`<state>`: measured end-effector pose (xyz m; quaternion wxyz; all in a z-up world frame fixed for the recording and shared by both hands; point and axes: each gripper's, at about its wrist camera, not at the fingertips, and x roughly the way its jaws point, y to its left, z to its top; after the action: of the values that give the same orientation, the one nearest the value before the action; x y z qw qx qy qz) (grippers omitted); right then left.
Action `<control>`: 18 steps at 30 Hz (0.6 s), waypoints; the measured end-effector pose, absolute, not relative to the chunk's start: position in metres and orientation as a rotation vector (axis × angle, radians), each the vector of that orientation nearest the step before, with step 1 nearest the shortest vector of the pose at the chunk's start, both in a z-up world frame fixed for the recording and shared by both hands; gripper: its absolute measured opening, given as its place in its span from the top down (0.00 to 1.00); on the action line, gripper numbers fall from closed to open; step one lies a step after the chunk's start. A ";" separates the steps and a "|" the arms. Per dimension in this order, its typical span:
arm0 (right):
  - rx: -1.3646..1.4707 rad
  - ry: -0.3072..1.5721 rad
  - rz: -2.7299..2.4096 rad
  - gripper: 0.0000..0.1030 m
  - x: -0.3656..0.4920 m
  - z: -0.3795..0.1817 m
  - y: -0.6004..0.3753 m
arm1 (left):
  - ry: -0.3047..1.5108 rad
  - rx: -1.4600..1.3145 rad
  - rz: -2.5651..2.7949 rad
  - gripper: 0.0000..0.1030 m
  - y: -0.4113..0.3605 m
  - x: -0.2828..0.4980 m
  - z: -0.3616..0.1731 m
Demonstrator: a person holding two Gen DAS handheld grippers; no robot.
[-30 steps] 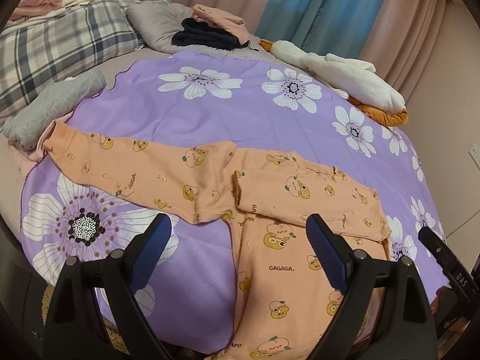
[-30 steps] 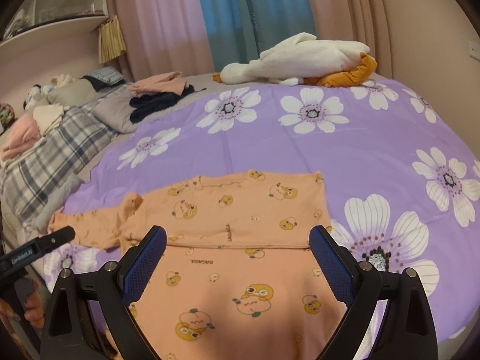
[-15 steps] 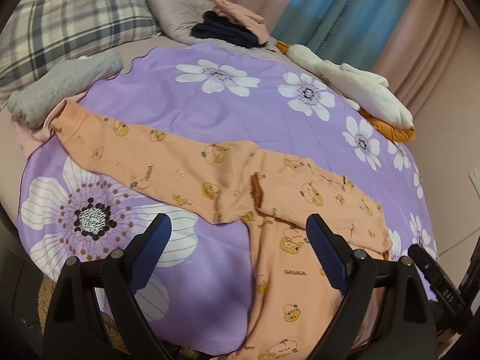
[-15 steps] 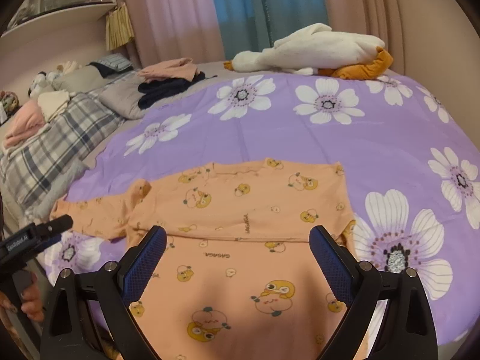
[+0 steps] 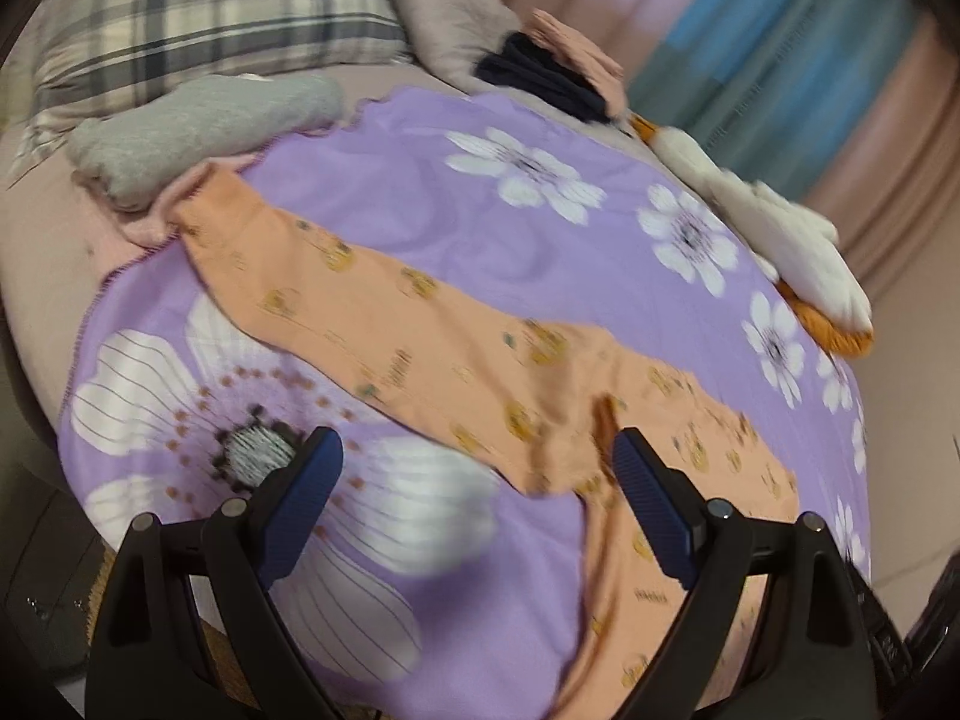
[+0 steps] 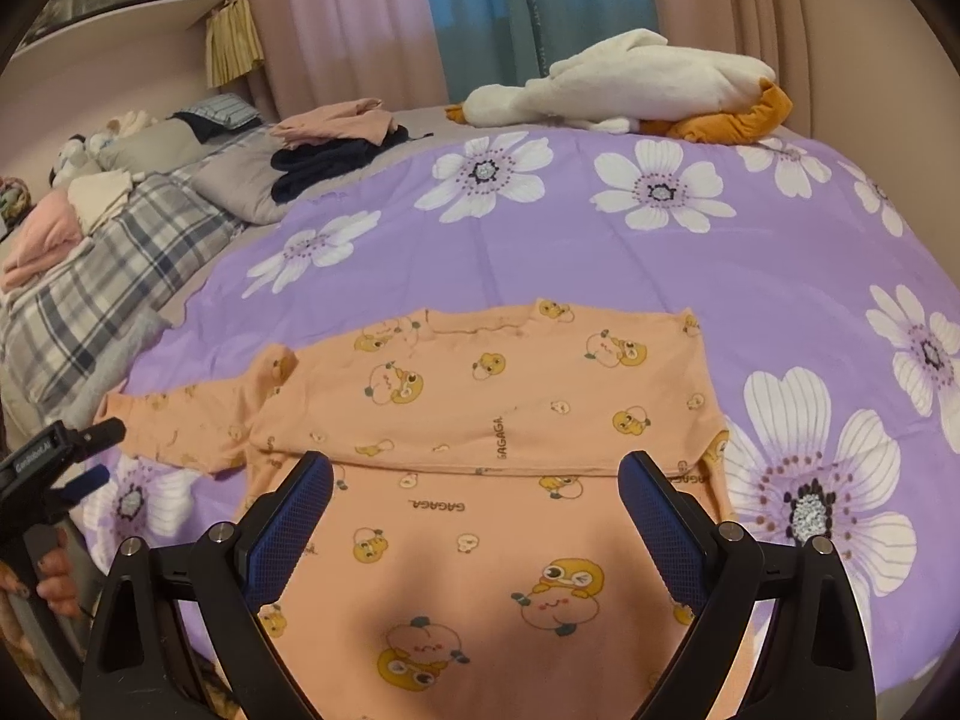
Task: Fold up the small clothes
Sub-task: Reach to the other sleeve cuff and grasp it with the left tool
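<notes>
Soft orange cotton, printed with cartoon ducks: the small top (image 6: pixel 480 420) lies flat on the purple flowered bedspread (image 6: pixel 660 276). My left tongs (image 5: pixel 474 480) and right tongs (image 6: pixel 474 498) hover over it, both wide open, empty. It looks light and limp; I'd pinch the outstretched sleeve (image 5: pixel 288 276) near its cuff. Beyond lies a white plush goose (image 6: pixel 630 84).
</notes>
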<state>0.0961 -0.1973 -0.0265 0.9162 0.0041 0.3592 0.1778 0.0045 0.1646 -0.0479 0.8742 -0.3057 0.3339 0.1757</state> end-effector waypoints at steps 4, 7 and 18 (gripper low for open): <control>0.023 0.752 0.354 0.07 0.098 -0.029 -0.199 | 0.679 -0.672 0.454 0.11 0.200 0.007 -0.053; 0.021 0.749 0.335 0.07 0.100 -0.029 -0.200 | 0.685 -0.728 0.500 0.11 0.226 0.009 -0.057; 0.020 0.786 0.298 0.07 0.115 -0.038 -0.200 | 0.693 -0.889 0.600 0.19 0.299 0.031 -0.092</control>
<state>0.1147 -0.2005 -0.0384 0.9128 0.0098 0.3817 0.1445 0.0309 0.2991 -0.0918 0.8030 -0.4150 0.3233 0.2801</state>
